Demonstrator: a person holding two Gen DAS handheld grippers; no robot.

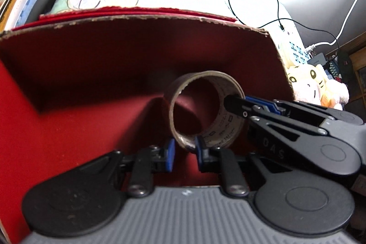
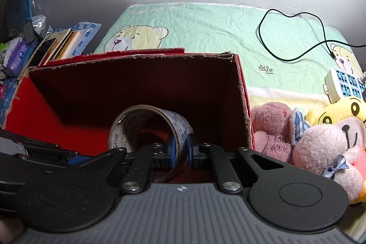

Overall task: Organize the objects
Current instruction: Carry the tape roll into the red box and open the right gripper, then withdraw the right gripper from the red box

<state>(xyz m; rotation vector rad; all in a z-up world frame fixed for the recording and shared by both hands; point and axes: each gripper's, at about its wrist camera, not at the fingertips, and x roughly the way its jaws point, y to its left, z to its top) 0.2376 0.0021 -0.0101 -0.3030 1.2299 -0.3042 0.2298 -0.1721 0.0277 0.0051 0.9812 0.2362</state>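
Observation:
A roll of brown packing tape (image 1: pixel 219 111) hangs over the inside of an open red cardboard box (image 1: pixel 91 56). My left gripper (image 1: pixel 184 148) is shut on the roll's lower rim. My right gripper (image 1: pixel 238 104) comes in from the right and is shut on the roll's right wall. In the right wrist view the tape roll (image 2: pixel 146 129) stands in front of the red box (image 2: pixel 240 106), with my right gripper (image 2: pixel 181 150) clamped on its wall. The left gripper's body (image 2: pixel 45 152) lies at lower left; its fingertips are hidden there.
The box sits on a green bear-print sheet (image 2: pixel 217 31). Plush toys (image 2: pixel 320 143) lie right of the box. A white power strip (image 2: pixel 343 84) and a black cable (image 2: pixel 297 56) lie at the back right. Books and packets (image 2: pixel 57 45) are stacked at the left.

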